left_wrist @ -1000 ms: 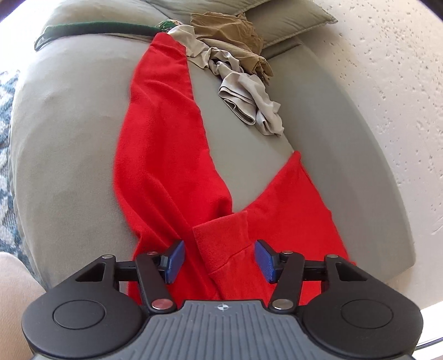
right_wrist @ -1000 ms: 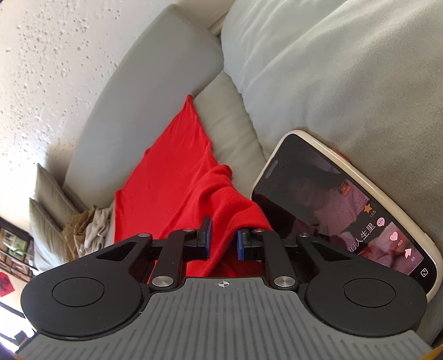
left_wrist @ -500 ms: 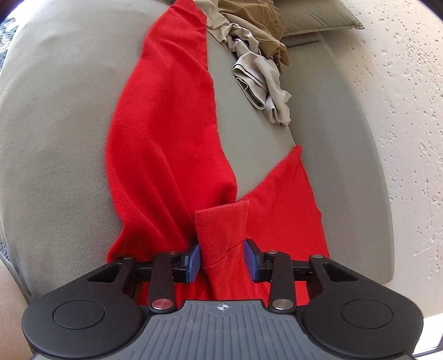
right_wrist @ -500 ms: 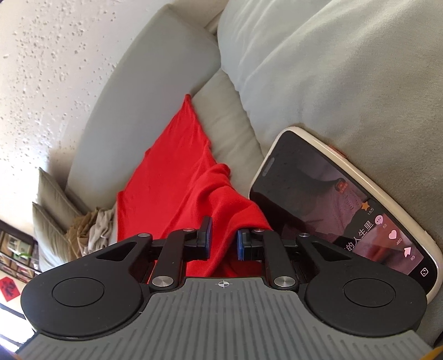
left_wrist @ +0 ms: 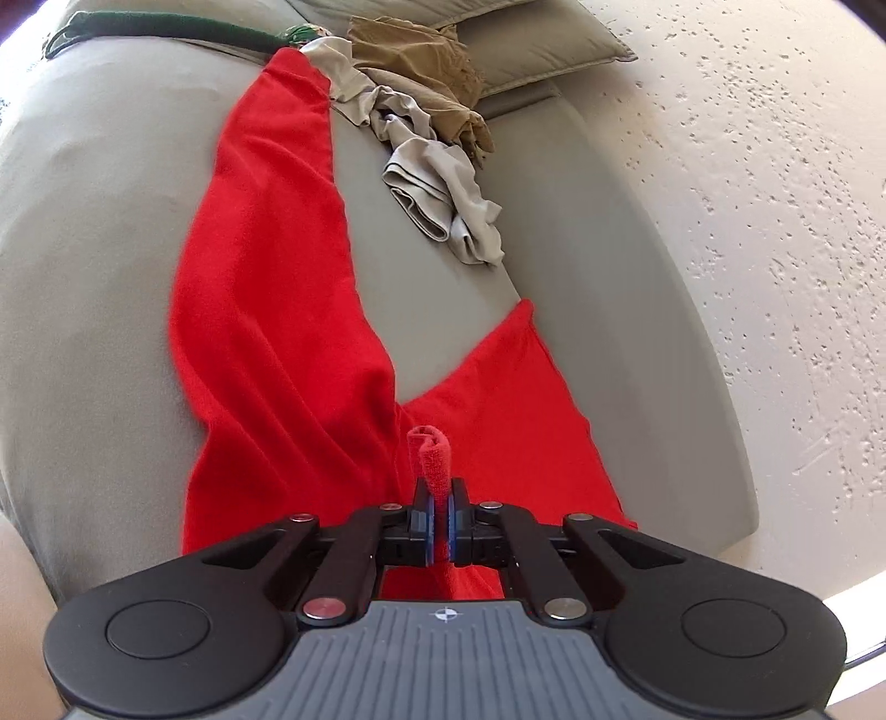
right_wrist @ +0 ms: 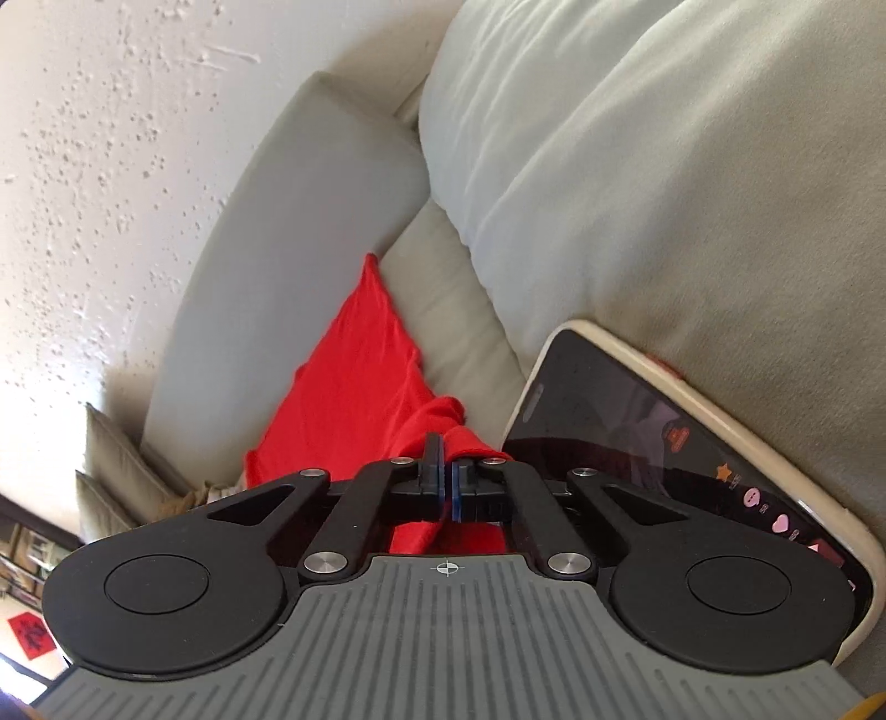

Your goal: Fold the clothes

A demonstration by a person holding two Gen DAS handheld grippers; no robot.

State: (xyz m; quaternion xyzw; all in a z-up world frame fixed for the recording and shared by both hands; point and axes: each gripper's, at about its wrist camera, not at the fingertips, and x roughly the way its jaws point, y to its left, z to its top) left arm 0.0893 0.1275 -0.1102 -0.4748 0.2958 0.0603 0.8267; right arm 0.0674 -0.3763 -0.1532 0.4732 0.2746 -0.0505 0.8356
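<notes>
Both grippers, left (left_wrist: 441,512) and right (right_wrist: 445,481), had just pinched the red garment (left_wrist: 266,310); I judged lifting together would keep its edge taut.

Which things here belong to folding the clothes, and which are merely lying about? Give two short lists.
In the job:
- red garment
- left gripper, shut on its edge
- right gripper, shut on another part
- beige clothes and brown clothes, perhaps next

Lying about:
- phone
- sofa
- cushion
- wall
</notes>
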